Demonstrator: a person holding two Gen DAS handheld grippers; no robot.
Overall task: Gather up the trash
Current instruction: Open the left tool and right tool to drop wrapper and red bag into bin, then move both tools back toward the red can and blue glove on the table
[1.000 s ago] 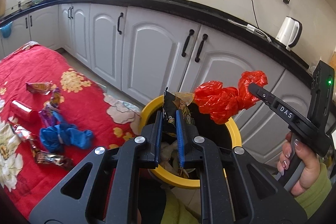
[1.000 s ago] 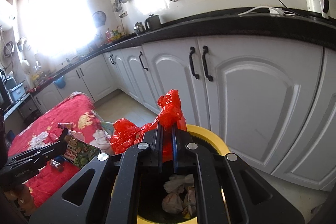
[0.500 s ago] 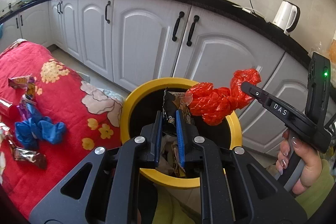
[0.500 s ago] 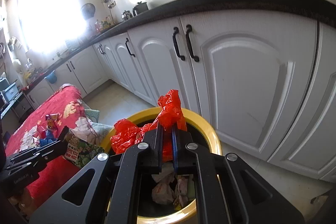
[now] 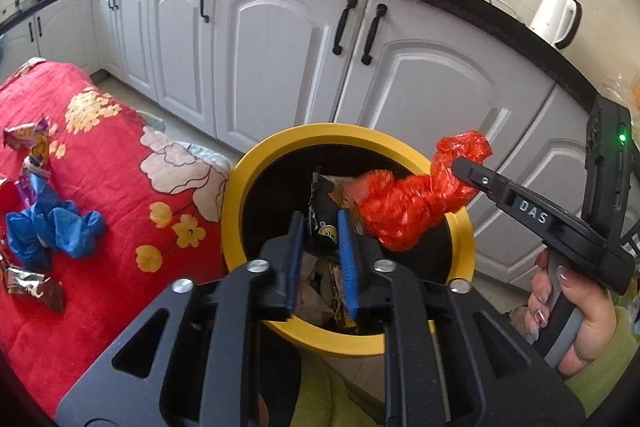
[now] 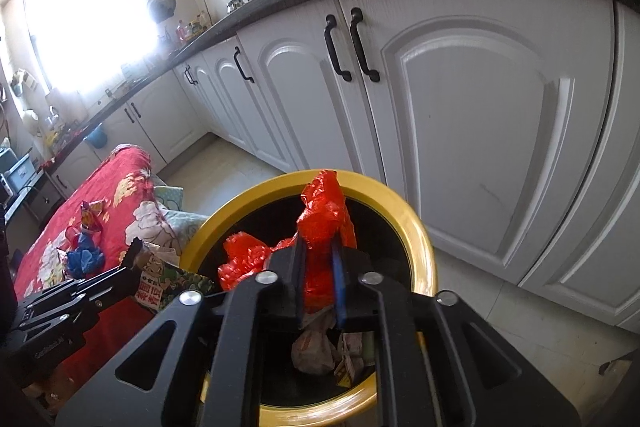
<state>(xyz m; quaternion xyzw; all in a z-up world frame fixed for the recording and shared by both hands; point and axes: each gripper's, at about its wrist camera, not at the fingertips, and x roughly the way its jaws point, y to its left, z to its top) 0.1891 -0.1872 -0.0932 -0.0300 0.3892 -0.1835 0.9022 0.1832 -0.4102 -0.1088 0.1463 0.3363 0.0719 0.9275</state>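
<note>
Trash held on the left: a dark snack wrapper [image 5: 322,223] is seen standing between the blue pads of the left gripper [image 5: 321,227], over the open mouth of the bin.
Left gripper: its jaws have just been opening a little and are set narrow, with the wrapper between them; whether the pads press on it cannot be told.
Trash held on the right: a crumpled red plastic bag [image 6: 320,227] is seen between the fingers of the right gripper [image 6: 318,259], also over the bin, its loose end hanging out to the left.
Right gripper: its jaws have just been opening slightly and are narrow around the bag; a firm grip cannot be confirmed.
Bin: a round bin with a yellow rim [image 5: 256,171] and a black inside is placed just below both grippers; crumpled paper and wrappers [image 6: 316,347] are seen lying in it.
Right hand: the handle of the right gripper is gripped by a hand [image 5: 576,311] in a green sleeve.
Bed cover: a red flowered cover [image 5: 112,187] is spread just beside the bin, to its left.
Trash on the cover: a blue glove [image 5: 52,231] and several shiny wrappers [image 5: 36,283] are left lying there, well apart from the bin.
Background: white cabinet doors [image 5: 276,59] with black handles are seen behind the bin, under a black counter on which a white kettle [image 5: 554,17] is set.
</note>
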